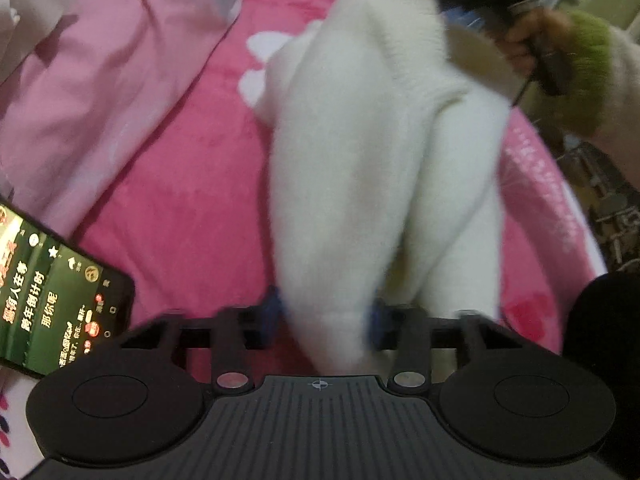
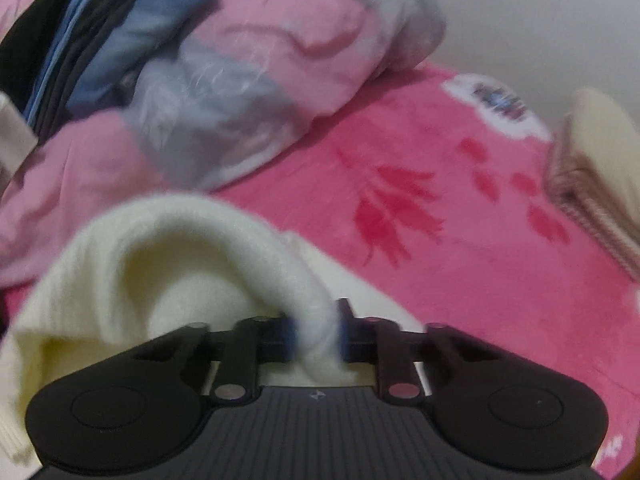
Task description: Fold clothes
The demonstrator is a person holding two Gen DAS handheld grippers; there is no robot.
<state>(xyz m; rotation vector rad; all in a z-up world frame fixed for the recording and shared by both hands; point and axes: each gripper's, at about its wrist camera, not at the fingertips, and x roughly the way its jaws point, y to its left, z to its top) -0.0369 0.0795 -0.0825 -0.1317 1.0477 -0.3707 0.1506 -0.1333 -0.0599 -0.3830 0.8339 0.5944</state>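
Midair, white knit garment [image 1: 380, 160] hung stretched above pink blanket [image 1: 192, 208]. Left gripper [image 1: 326, 316] fingers pinched one bunched end; right gripper [image 2: 316, 334] fingers clamped another fold. Phone [image 1: 56, 292] lay lit on blanket, left; pink bedding [image 2: 280, 52] heaped behind.

a bright pink plush blanket [image 2: 460, 240] with darker red leaf prints and white patches covers the bed. on its far left side lies a rumpled pale pink quilt [image 1: 100, 92], and beside that a clear plastic bag [image 2: 208, 120] and a heap of blue and black fabric [image 2: 80, 40]. a plain off-white wall [image 2: 540, 32] rises behind the bed. a lit phone [image 1: 52, 300] rests on the near left. light is soft and even.
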